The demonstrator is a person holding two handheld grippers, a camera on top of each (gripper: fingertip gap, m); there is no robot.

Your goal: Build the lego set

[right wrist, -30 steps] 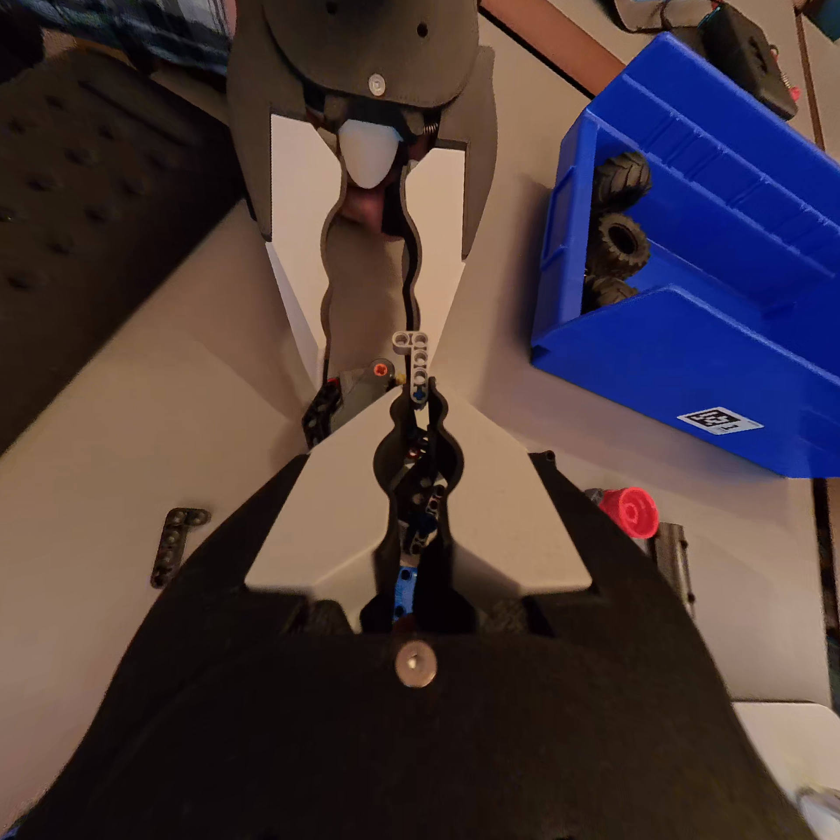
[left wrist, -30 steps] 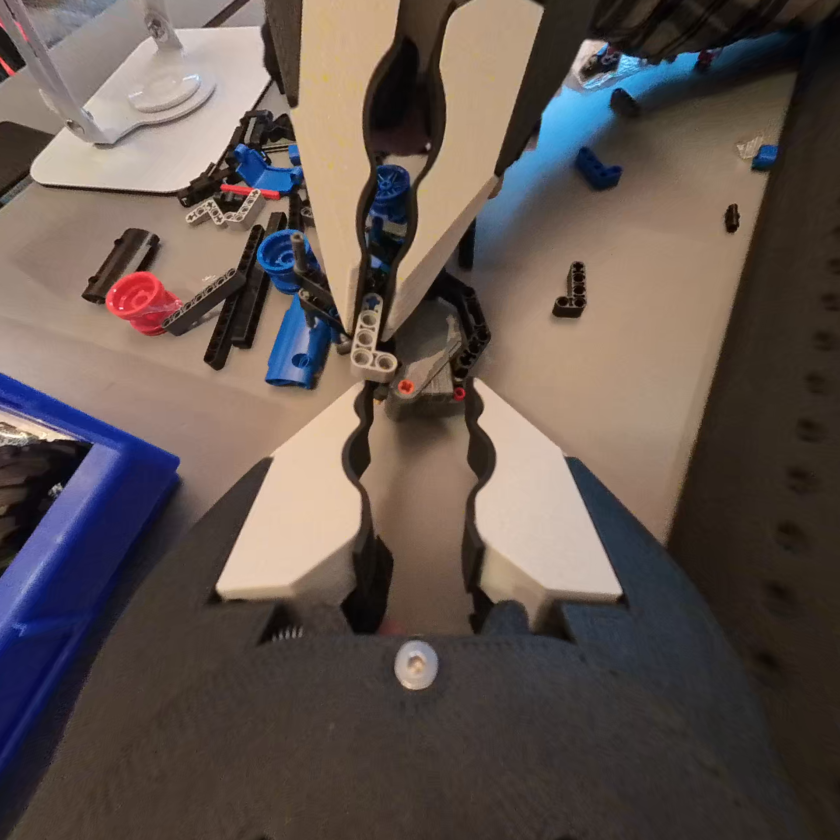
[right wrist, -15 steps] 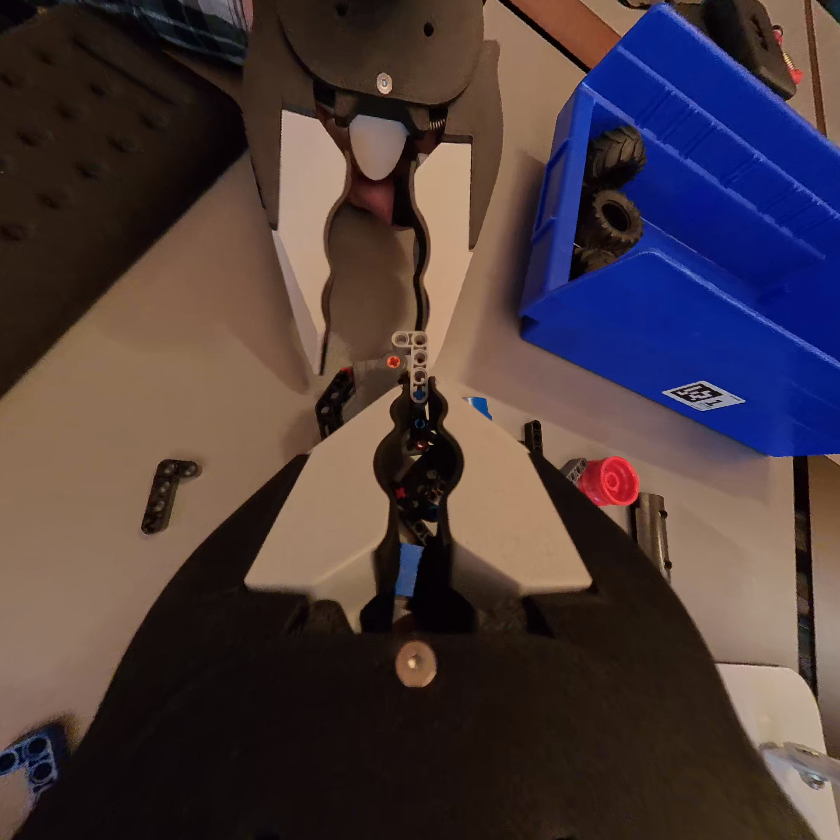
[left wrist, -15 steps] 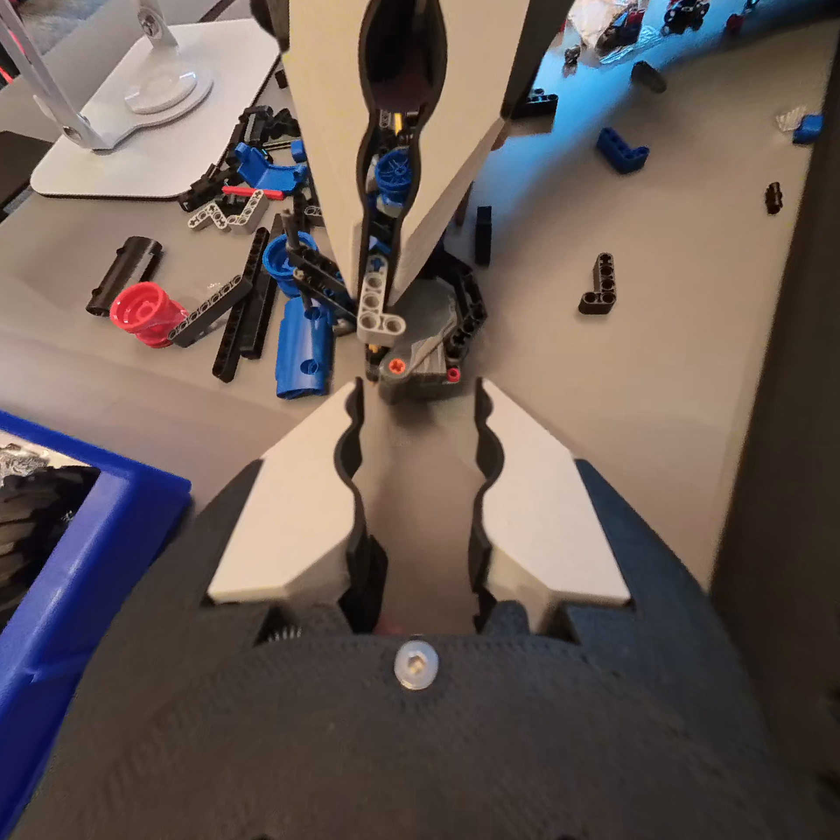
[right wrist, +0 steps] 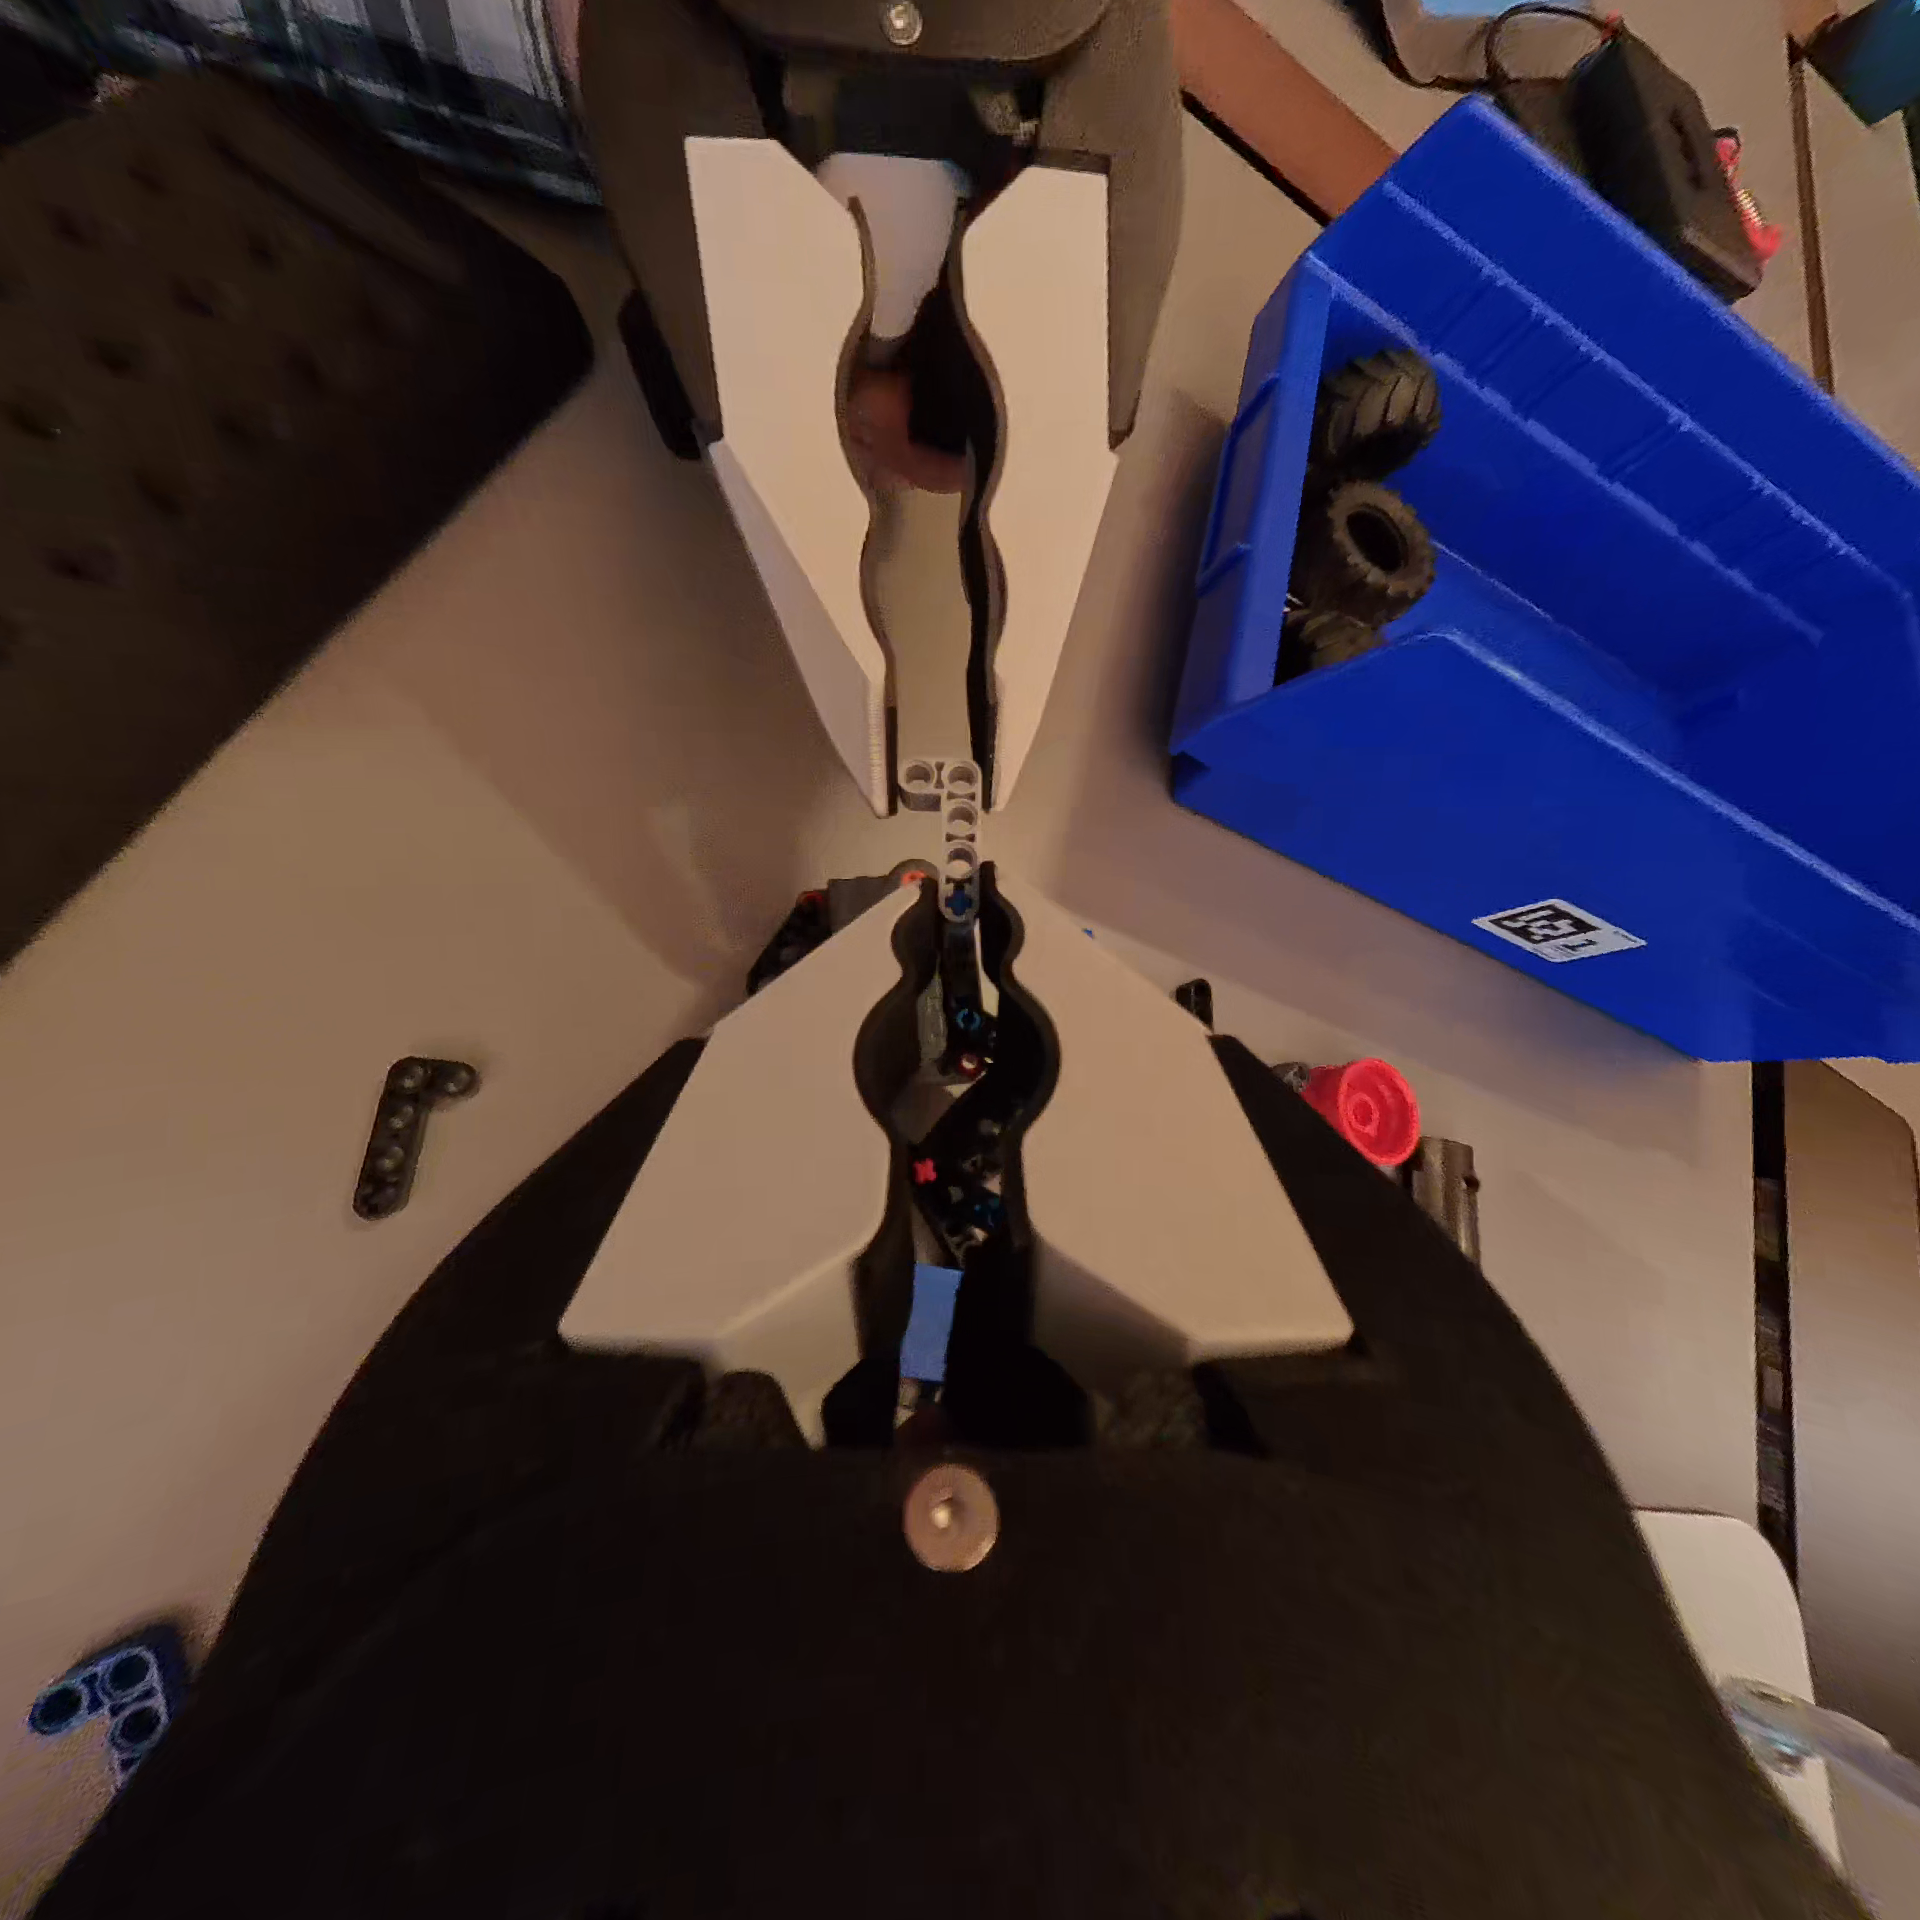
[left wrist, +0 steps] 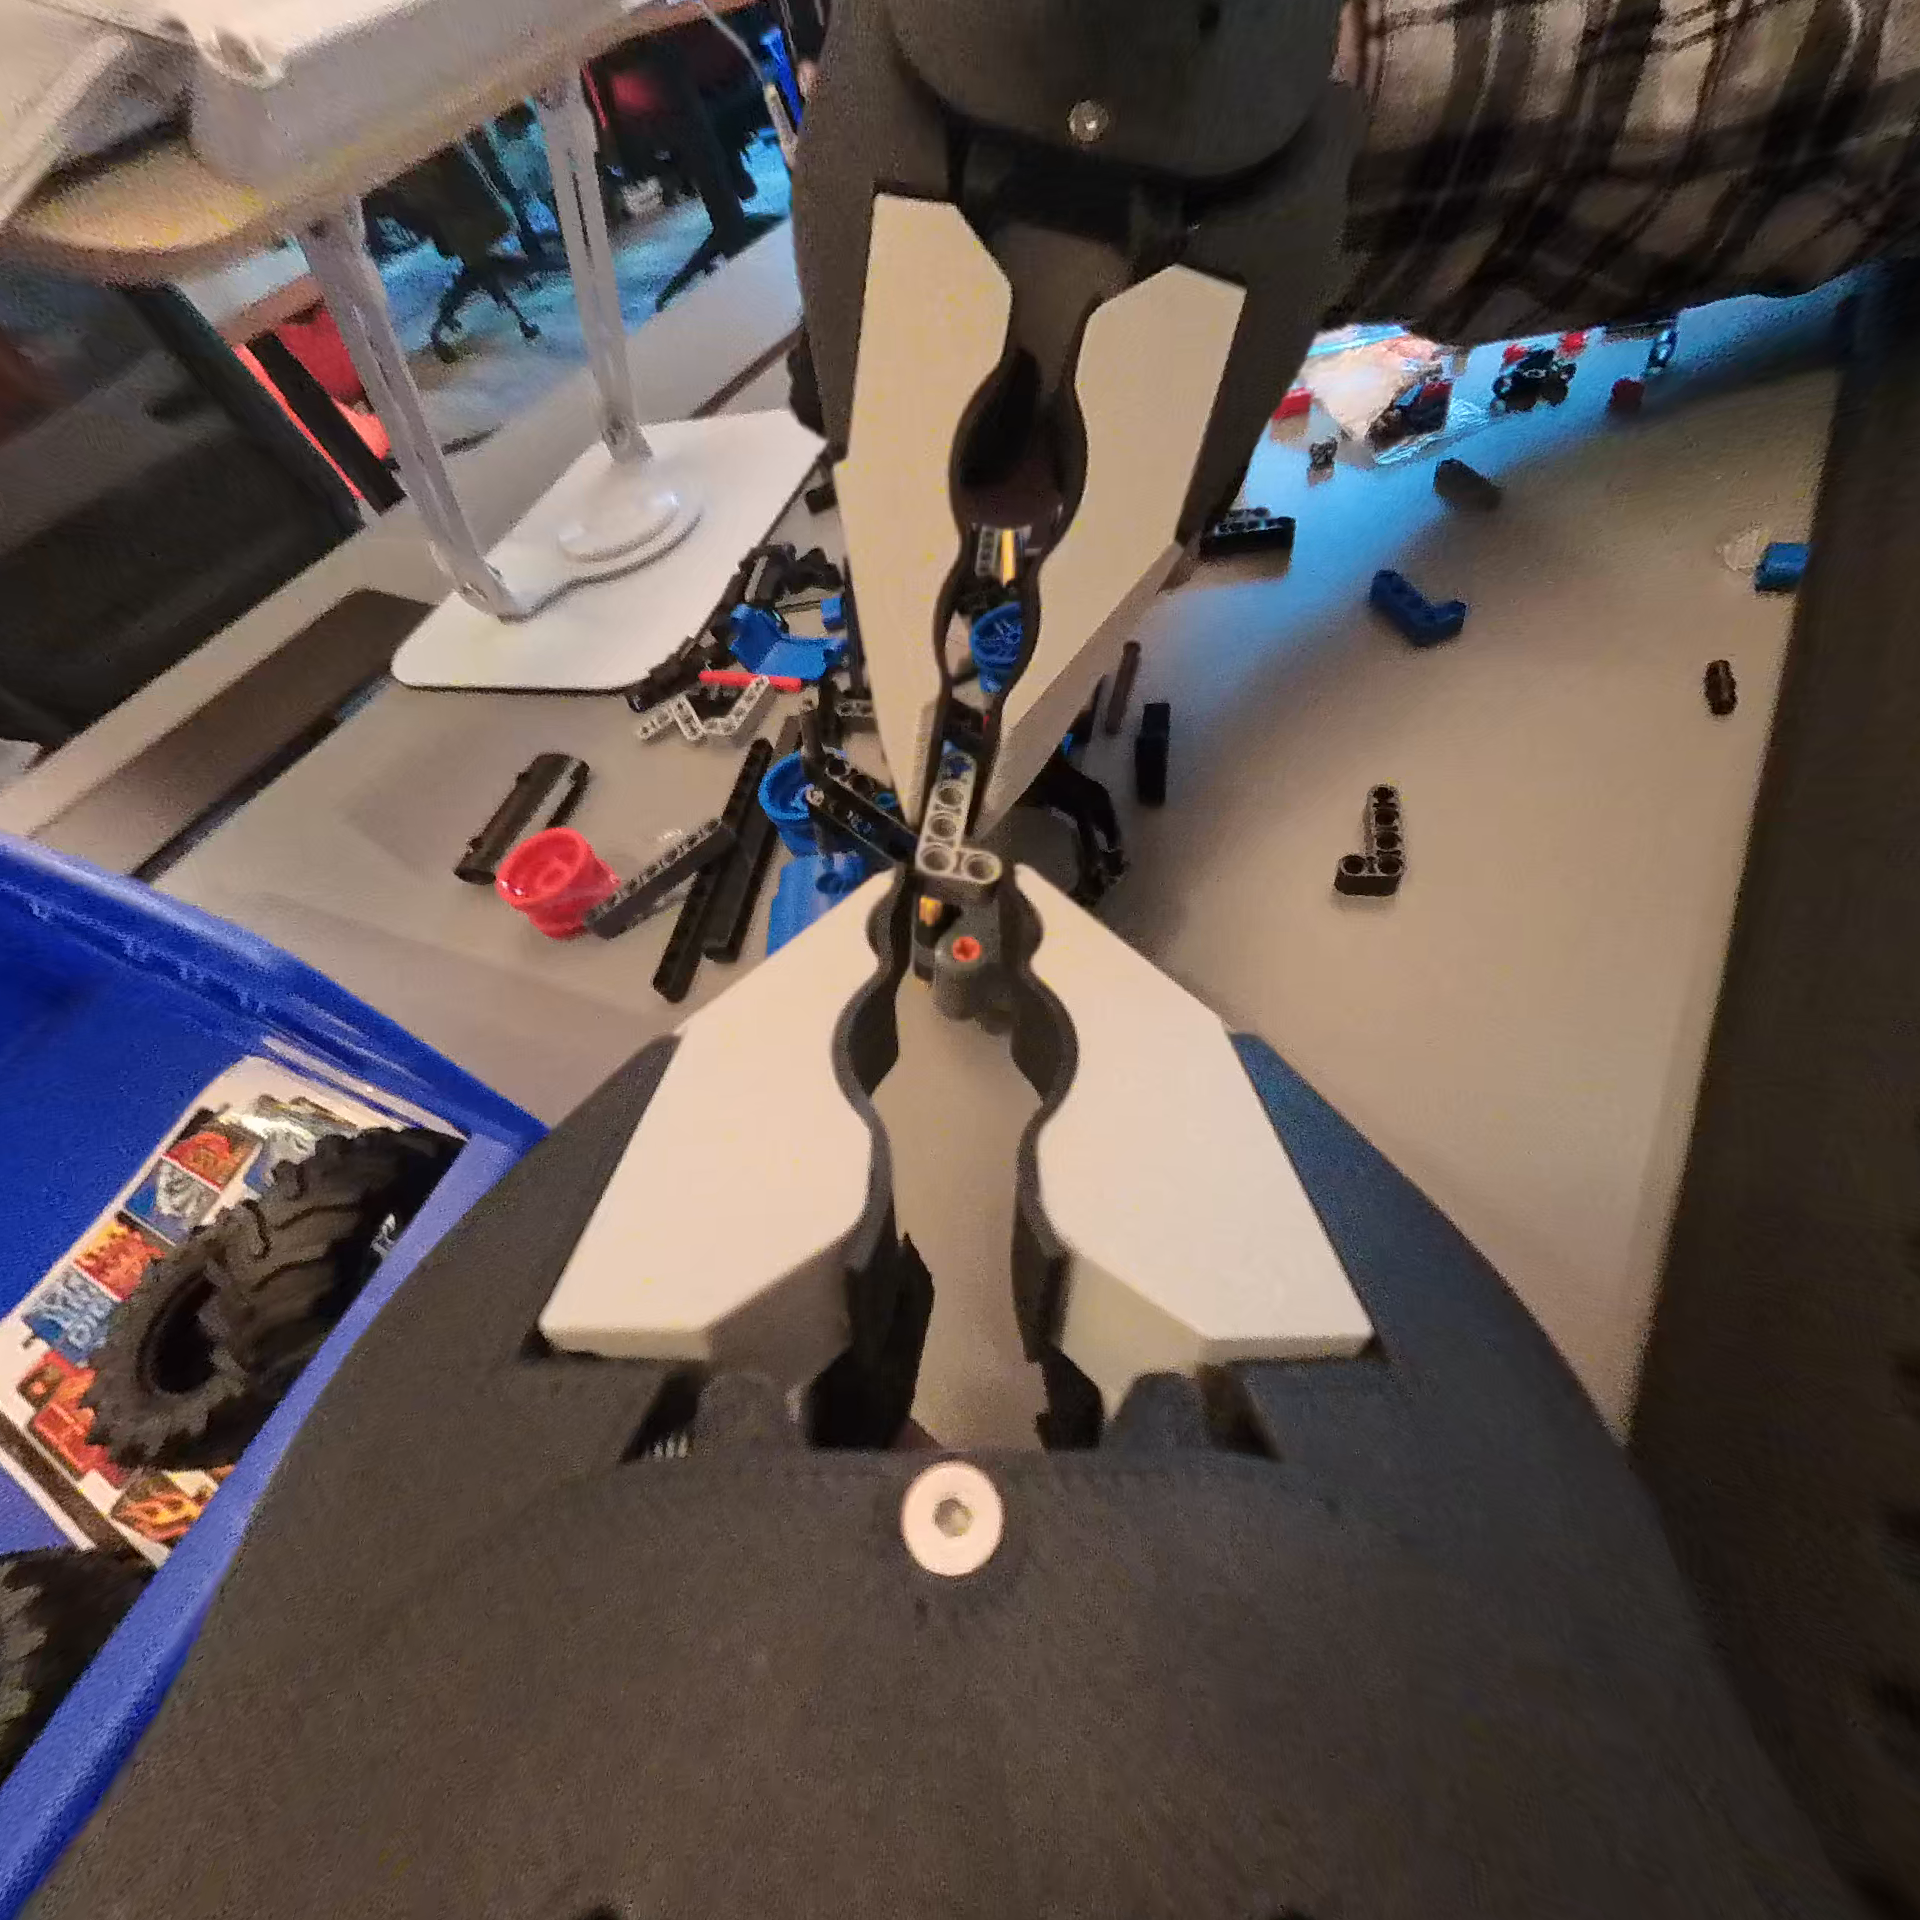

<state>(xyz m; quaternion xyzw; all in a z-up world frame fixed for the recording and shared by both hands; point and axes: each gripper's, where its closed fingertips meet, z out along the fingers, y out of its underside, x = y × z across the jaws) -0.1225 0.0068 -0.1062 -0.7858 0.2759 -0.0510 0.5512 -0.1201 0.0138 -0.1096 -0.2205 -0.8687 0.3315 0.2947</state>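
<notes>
both hand-held grippers meet tip to tip above the bench (left wrist: 1455, 1039): my right hand-held gripper (right wrist: 954, 902) is clenched on the grey l-shaped lego beam (right wrist: 952, 821), while my left hand-held gripper (left wrist: 956, 914) stands released around the beam's short end. loose lego pieces (left wrist: 727, 831) lie near the blue bin (right wrist: 1621, 727).

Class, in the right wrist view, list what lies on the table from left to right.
Blue piece → black L-shaped beam → grey L-shaped beam → red wheel hub → blue bin.
</notes>
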